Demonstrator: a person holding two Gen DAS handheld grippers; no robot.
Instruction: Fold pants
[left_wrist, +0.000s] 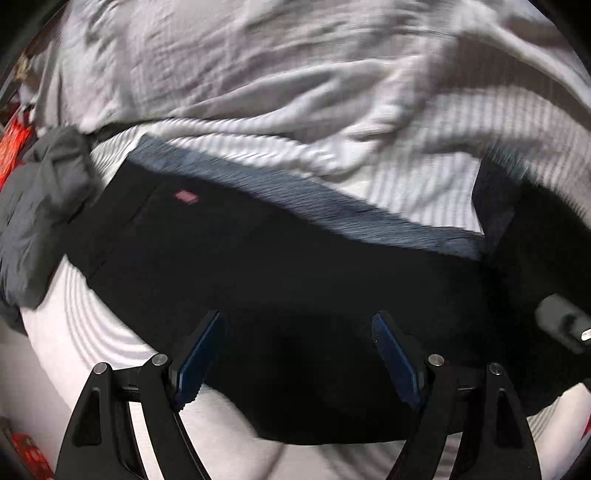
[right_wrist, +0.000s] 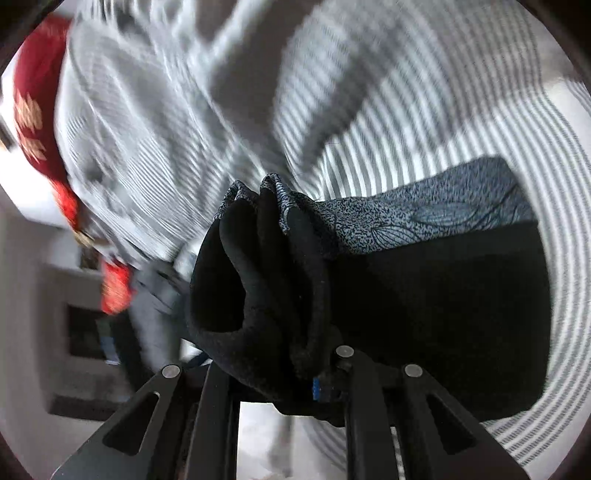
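Observation:
The black pants lie across a grey-and-white striped bed sheet, with a blue-grey patterned band along their far edge and a small pink label. My left gripper is open just above the black fabric, its blue pads wide apart and empty. My right gripper is shut on a bunched fold of the pants and holds it lifted off the striped sheet; the patterned band runs to the right. Its fingertips are hidden in the cloth.
A grey garment lies at the left of the pants. A crumpled white blanket covers the far side of the bed. Red patterned items sit at the bed's edge. A grey device part shows at the right.

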